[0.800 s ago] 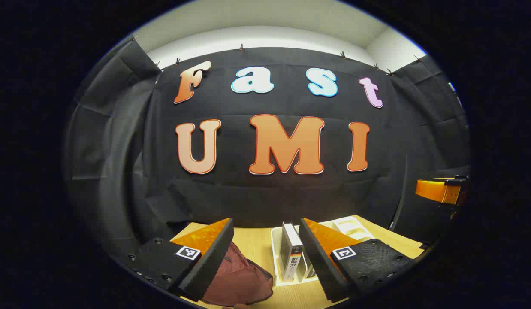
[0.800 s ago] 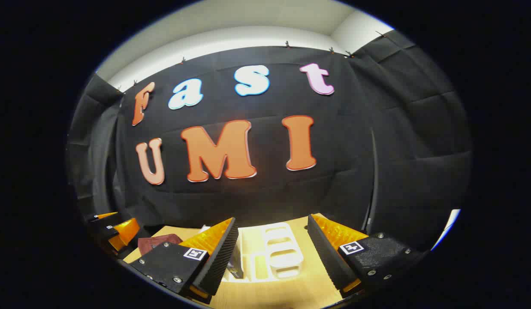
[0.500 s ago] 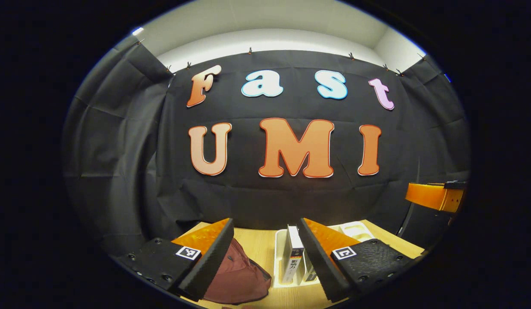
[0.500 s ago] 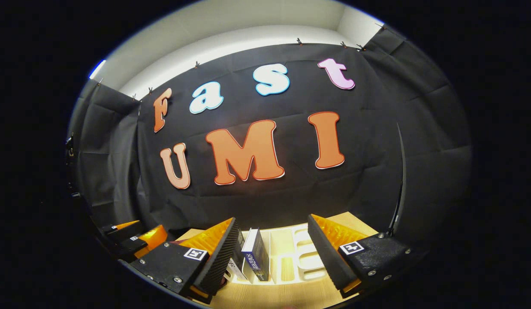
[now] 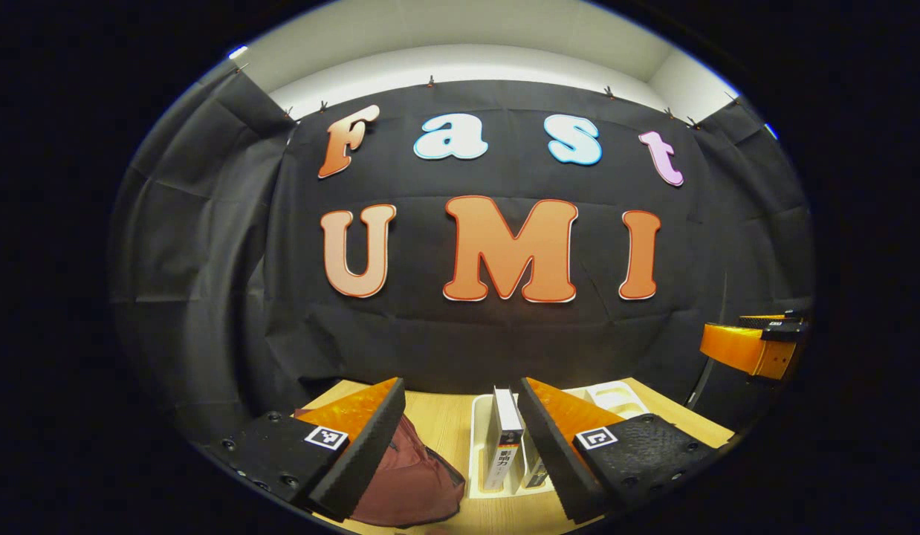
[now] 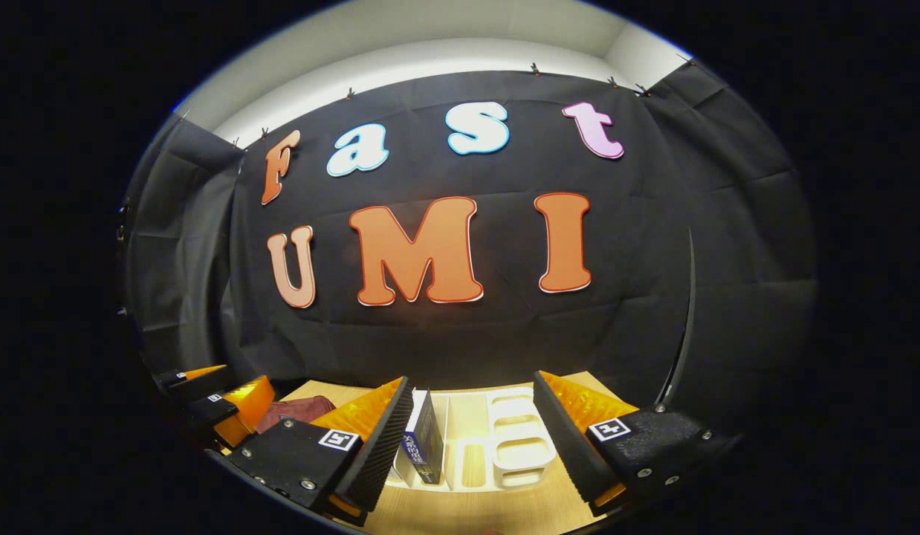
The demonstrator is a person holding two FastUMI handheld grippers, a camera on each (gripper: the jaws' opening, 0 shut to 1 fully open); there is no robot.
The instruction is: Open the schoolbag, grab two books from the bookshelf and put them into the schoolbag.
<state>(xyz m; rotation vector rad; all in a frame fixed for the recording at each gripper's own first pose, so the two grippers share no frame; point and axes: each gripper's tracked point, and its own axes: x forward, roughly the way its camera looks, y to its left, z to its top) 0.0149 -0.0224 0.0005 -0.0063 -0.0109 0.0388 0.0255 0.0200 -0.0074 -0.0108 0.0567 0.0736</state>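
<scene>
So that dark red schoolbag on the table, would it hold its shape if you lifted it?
Probably not. The schoolbag lies slumped and creased on the table, so it looks like soft cloth that would sag. It seems fairly flat, so likely light. Its fabric may bunch up when pinched.

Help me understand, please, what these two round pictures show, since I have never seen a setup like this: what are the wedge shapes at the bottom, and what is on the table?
A person holds a two-finger gripper in each hand, and a fisheye camera rides on each. The wedges are each gripper's own fingers. In the left gripper view, the left gripper is open and holds nothing; beyond it on the wooden table lie a dark red schoolbag and a white bookshelf with a book standing in it. The right gripper shows at that view's right edge. In the right gripper view, the right gripper is also open and empty, facing the same rack.
</scene>
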